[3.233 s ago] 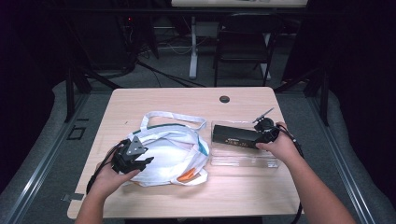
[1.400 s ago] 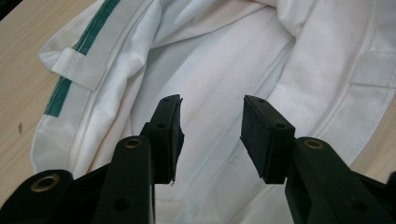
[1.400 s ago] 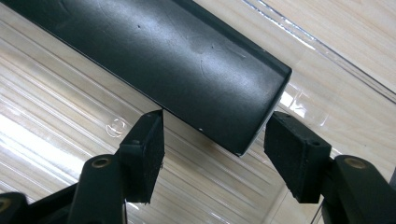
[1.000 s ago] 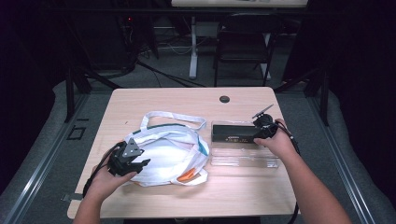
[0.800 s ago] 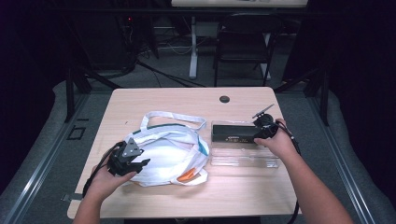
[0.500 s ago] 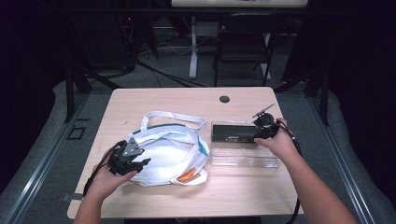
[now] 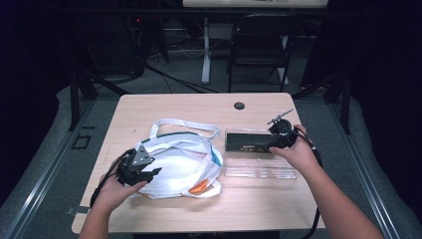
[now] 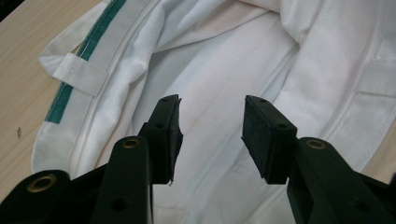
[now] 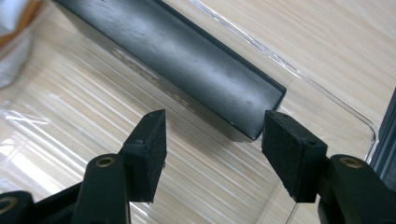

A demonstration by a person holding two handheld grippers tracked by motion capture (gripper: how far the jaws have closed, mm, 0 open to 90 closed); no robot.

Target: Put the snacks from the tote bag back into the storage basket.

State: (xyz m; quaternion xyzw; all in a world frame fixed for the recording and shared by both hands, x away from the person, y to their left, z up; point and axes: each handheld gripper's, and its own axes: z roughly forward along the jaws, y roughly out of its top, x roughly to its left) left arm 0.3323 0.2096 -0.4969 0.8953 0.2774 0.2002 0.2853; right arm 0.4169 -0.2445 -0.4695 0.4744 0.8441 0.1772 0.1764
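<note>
A white cloth tote bag (image 7: 181, 162) with a green-trimmed edge lies crumpled on the left half of the wooden table (image 7: 199, 109). My left gripper (image 7: 153, 173) rests at its left end. Its jaws stand open over the white fabric (image 8: 224, 60), with nothing pinched between the pads. To the right lies a clear plastic tray (image 7: 259, 169) with a long black box (image 7: 247, 142) flat along its far side. My right gripper (image 7: 273, 143) hovers over the tray's right end, open. The black box (image 9: 187, 51) lies just beyond its pads, untouched, on the ribbed tray floor (image 9: 70, 102).
Something orange (image 7: 199, 186) peeks from the bag's near edge. The bag's loop handle (image 7: 184, 123) lies toward the far side. A round black grommet (image 7: 239, 105) sits near the table's far edge. A dark chair (image 7: 259, 50) stands beyond the table.
The black box, raised in the right gripper earlier, now lies flat in the tray and is released. The right gripper has lifted slightly off it. The left hand has stayed put.
</note>
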